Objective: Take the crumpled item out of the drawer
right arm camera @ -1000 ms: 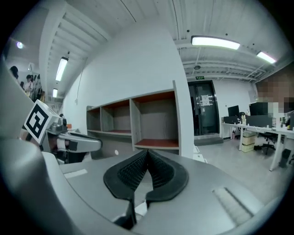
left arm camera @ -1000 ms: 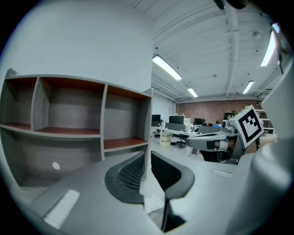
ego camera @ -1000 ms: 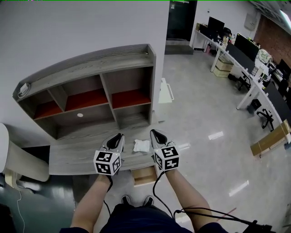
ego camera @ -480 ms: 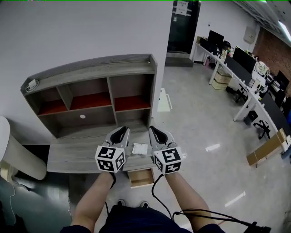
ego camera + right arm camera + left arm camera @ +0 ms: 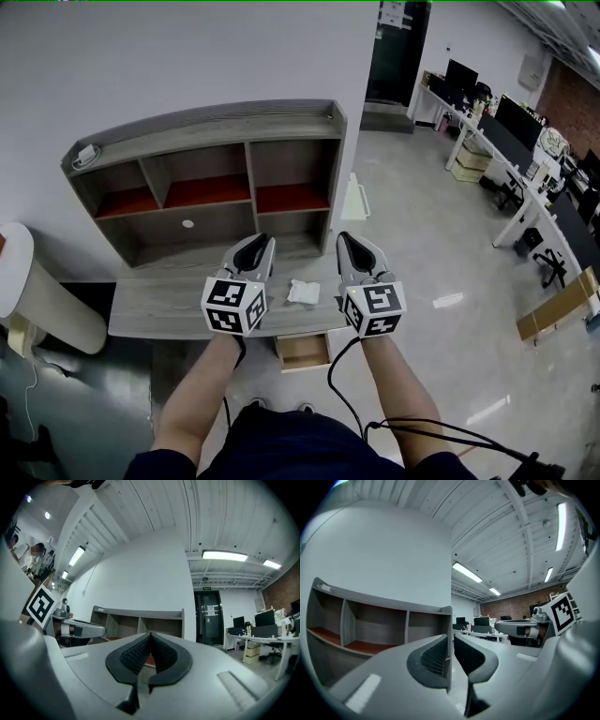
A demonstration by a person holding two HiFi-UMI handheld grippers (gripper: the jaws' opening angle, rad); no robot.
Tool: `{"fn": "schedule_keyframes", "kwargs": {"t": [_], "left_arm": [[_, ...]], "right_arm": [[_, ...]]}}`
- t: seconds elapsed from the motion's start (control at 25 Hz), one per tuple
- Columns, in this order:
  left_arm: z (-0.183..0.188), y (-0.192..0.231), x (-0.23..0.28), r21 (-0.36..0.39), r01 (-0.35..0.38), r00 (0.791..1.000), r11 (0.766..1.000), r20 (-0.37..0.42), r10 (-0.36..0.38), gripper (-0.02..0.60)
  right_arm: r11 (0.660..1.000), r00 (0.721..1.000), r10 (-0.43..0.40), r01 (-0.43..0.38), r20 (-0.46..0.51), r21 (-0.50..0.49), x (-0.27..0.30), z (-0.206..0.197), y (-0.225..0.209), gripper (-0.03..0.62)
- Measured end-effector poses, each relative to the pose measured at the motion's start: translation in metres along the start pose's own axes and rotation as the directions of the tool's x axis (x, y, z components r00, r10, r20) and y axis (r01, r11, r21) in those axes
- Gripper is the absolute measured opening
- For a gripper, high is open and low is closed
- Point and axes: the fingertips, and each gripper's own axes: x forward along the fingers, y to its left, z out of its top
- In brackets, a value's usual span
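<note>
A crumpled white item [image 5: 303, 292] lies on the grey desk top [image 5: 159, 314], between my two grippers as seen in the head view. Under the desk edge a small wooden drawer [image 5: 303, 350] stands pulled out, and its inside looks bare. My left gripper [image 5: 256, 246] [image 5: 451, 637] is held above the desk, left of the item, jaws together and holding nothing. My right gripper [image 5: 348, 244] [image 5: 150, 634] hovers to the item's right, shut and empty. Both point toward the shelf unit [image 5: 206, 178].
The shelf unit has open compartments with red floors and stands against a white wall. A white rounded object [image 5: 37, 300] sits at the left. Office desks with monitors [image 5: 525, 159] and a cardboard box [image 5: 558, 305] are at the right, across a glossy floor.
The head view has shifted, so desk and shelf sit further right and lower. Both grippers stay shut, side by side above the desk. The crumpled item has not moved on the desk top.
</note>
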Motion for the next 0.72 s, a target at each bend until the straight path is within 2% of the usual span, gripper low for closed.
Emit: {"fn": "schedule_keyframes", "kwargs": {"t": [0.72], "left_arm": [[-0.013, 0.041, 0.021, -0.037, 0.064, 0.997, 0.997, -0.032, -0.065, 0.044]], "right_arm": [[0.997, 0.997, -0.075, 0.075, -0.028, -0.004, 0.027, -0.011, 0.007, 0.006]]}}
